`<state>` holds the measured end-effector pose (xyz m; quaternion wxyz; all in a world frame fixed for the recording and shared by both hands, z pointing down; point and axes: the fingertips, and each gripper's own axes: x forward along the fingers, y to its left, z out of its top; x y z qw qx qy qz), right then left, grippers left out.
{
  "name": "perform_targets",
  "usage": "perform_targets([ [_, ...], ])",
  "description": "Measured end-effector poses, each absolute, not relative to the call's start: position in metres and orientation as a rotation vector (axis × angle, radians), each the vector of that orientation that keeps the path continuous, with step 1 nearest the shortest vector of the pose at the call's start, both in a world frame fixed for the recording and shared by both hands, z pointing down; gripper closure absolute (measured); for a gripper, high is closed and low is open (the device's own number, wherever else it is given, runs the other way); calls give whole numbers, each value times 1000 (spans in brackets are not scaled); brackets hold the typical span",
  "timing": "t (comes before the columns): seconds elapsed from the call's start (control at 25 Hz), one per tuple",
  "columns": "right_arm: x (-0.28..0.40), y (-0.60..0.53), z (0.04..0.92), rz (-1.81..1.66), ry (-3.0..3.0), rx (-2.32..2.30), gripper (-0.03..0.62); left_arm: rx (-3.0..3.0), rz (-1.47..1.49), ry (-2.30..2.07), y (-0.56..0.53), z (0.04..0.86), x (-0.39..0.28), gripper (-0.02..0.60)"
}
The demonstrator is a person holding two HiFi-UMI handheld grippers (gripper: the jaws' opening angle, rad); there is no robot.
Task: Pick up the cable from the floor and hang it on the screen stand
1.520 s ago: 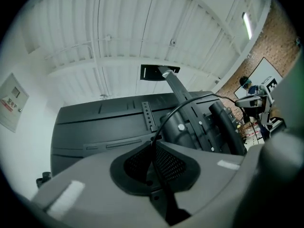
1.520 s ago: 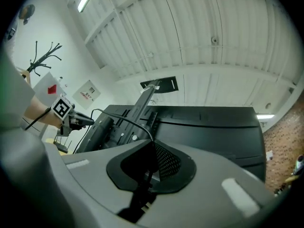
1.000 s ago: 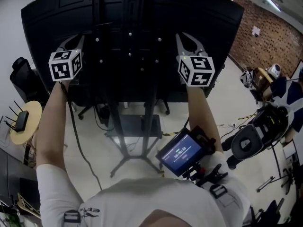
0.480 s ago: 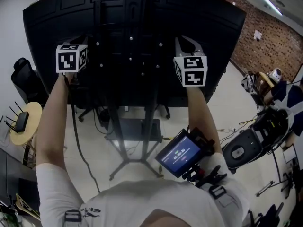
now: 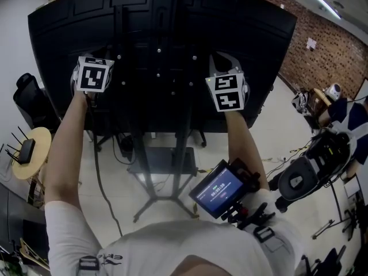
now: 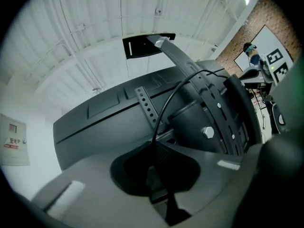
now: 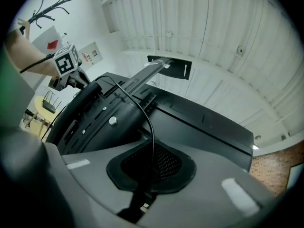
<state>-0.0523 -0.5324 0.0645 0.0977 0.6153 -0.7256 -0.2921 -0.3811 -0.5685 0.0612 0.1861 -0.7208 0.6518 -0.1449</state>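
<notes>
The black screen shows its back on the screen stand. My left gripper and right gripper are raised against that back. A thin black cable hangs from the left gripper to the floor. In the left gripper view the cable rises out of my left gripper, whose jaws are shut on it, and arcs over the stand's mounting bracket. The right gripper view shows the cable pinched in my right gripper and curving to the bracket.
A round wooden table with a router stands at left, beside a black chair. A black wheeled chair and a person are at right. A lit device sits at my chest. The stand's base spreads below.
Both grippers have rolled about their own axes. The left one has drifted a little right, the right one a little left and down. The cable stays in both.
</notes>
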Motion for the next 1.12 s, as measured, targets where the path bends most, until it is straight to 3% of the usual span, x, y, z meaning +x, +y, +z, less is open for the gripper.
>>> perform_targets([
  [0.64,-61,-538,71,-908,-1967,1713,566,-2062,-520,1821,-570,72,-370,558],
  [1.12,-69,-545,91,-884,-1973,1648,566,-2160,-390,1853,-572,88,-373,558],
])
